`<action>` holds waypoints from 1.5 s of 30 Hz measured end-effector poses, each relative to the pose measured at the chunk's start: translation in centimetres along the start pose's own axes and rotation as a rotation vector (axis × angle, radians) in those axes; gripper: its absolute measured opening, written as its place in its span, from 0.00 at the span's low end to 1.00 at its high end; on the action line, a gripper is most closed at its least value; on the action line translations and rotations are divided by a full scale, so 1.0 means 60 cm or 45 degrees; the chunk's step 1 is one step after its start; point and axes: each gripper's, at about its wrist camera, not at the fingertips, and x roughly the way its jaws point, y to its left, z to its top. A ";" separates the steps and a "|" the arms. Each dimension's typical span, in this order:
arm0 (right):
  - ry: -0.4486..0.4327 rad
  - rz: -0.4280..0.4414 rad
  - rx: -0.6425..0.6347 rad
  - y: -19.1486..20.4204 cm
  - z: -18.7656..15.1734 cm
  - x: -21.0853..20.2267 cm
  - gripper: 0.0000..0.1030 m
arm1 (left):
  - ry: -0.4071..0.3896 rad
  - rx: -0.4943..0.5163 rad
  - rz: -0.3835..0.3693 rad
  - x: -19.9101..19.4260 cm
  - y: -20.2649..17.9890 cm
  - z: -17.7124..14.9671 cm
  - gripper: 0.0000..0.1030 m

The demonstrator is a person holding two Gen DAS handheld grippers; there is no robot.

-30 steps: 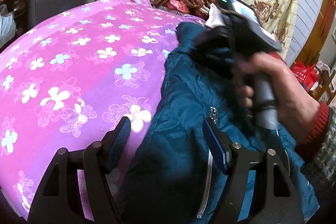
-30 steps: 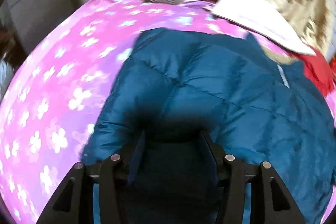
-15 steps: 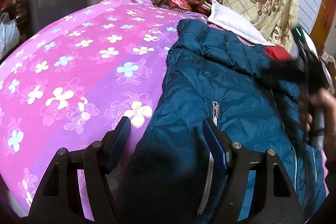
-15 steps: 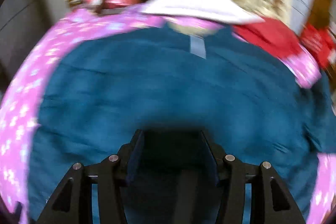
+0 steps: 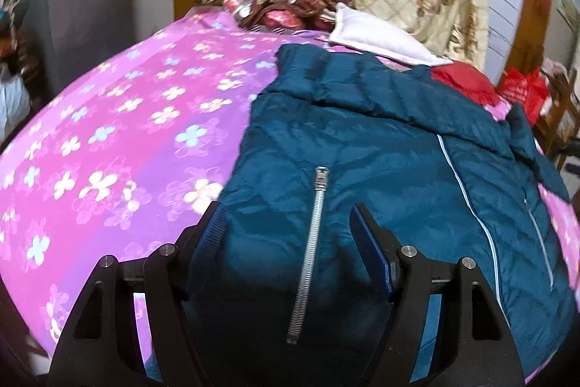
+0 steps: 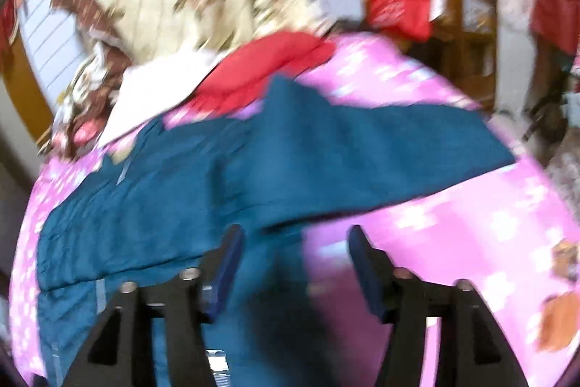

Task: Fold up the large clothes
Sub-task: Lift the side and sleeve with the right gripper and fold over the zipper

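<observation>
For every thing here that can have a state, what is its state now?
Jacket: spread flat on the bed, one sleeve lying out to the side, not yet folded.
Pocket zip: closed.
Left gripper: open, over the jacket.
Right gripper: open, jaws just widened, nothing pinched.

Right gripper [image 6: 293, 252] jaws just opening (nothing clamped) above teal jacket [image 6: 253, 169], pink bedspread [image 6: 453, 223].

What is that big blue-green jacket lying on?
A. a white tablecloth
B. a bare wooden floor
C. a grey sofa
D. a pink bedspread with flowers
D: the teal jacket is spread over a pink flowered bedspread, which shows on both sides of it.
</observation>
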 end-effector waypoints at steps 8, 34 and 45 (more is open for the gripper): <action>0.080 -0.050 0.459 -0.302 0.005 0.022 0.60 | 0.077 -0.019 0.035 0.037 -0.008 -0.010 0.69; -0.026 -0.222 0.607 -0.437 0.136 0.133 0.04 | 0.223 -0.007 0.100 0.089 -0.015 -0.013 0.80; -0.237 -0.204 0.403 -0.303 0.255 -0.064 0.03 | 0.212 -0.048 0.044 0.087 -0.003 -0.012 0.80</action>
